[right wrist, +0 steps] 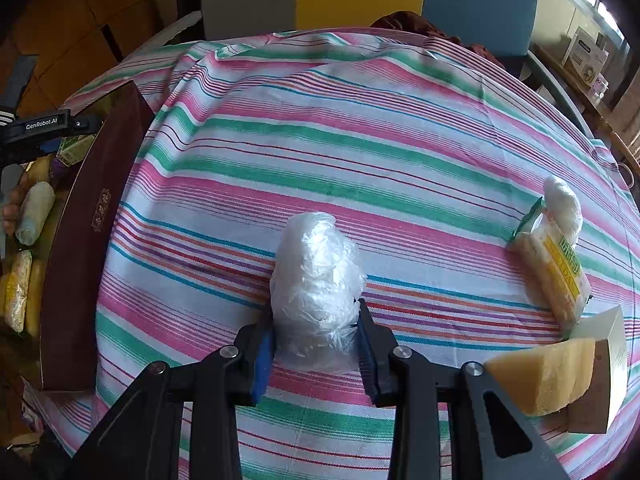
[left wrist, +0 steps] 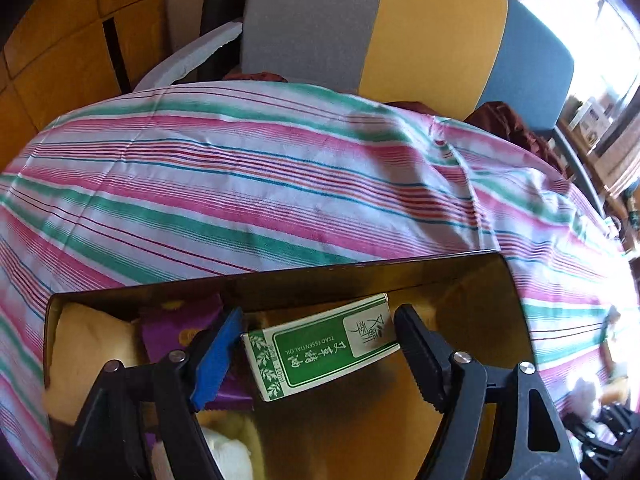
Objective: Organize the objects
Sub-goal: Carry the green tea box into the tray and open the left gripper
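Note:
My left gripper (left wrist: 320,322) hangs over a dark box (left wrist: 280,280) with a gold inside. Its pads press on the two ends of a green and white essential oil box (left wrist: 320,350), held lengthwise and tilted. Under it lie a purple packet (left wrist: 176,332) and yellow packs (left wrist: 88,340). On the striped tablecloth (right wrist: 360,140), my right gripper (right wrist: 316,320) is shut on a bundle wrapped in clear plastic (right wrist: 316,280), which rests on the cloth. The right wrist view also shows the left gripper (right wrist: 52,128) at the far left, above the dark box (right wrist: 80,240).
A yellow snack packet (right wrist: 560,264) lies at the right. Beside it a small carton (right wrist: 608,360) holds a yellow sponge-like block (right wrist: 548,376). Grey, yellow and blue chair backs (left wrist: 432,40) stand behind the table. A hand (right wrist: 12,204) shows at the left edge.

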A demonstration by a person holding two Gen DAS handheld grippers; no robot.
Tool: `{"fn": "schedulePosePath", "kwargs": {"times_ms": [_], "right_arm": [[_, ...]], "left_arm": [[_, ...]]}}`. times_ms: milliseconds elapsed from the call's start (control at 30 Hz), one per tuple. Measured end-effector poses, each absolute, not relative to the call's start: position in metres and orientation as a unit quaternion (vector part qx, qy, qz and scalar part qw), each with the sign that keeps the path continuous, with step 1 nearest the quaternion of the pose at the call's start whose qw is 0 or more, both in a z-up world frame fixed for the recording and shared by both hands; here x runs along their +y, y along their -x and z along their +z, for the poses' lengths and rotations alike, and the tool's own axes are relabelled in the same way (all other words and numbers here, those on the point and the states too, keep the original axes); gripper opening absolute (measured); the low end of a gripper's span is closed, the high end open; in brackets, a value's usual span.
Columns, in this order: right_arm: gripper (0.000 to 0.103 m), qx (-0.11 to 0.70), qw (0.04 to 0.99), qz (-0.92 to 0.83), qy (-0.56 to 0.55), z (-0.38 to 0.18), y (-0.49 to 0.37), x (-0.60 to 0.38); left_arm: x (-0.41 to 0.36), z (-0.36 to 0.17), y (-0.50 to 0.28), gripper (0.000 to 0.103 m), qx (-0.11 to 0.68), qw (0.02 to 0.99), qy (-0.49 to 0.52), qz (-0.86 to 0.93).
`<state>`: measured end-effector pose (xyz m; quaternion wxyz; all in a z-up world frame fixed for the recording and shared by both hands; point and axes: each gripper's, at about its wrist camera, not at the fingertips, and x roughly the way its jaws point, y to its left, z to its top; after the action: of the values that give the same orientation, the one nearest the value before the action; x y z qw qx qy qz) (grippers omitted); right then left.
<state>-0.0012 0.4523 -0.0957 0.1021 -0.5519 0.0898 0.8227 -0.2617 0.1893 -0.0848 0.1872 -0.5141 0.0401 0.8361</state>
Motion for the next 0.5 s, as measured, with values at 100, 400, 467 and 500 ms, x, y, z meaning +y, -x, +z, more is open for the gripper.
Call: {"fn": "schedulePosePath", "kwargs": {"times_ms": [100, 400, 467, 500], "right_arm": [[0.035, 0.091, 0.102, 0.823, 0.552, -0.095, 0.001, 0.452], [0.036, 0.092, 0.102, 0.823, 0.551, -0.094, -0.001, 0.449], [0.036, 0.092, 0.102, 0.824, 0.55, -0.093, -0.002, 0.448], [0.036, 0.091, 0.102, 0.824, 0.55, -0.093, -0.002, 0.448]], "left_arm": [[0.191, -0.085, 0.262, 0.08, 0.048, 0.19, 0.512, 0.836], [0.19, -0.064, 0.248, 0.083, 0.048, 0.209, 0.486, 0.847], [0.188, -0.051, 0.236, 0.083, 0.045, 0.217, 0.475, 0.852], [0.183, -0.044, 0.227, 0.083, 0.044, 0.221, 0.468, 0.855]]}}
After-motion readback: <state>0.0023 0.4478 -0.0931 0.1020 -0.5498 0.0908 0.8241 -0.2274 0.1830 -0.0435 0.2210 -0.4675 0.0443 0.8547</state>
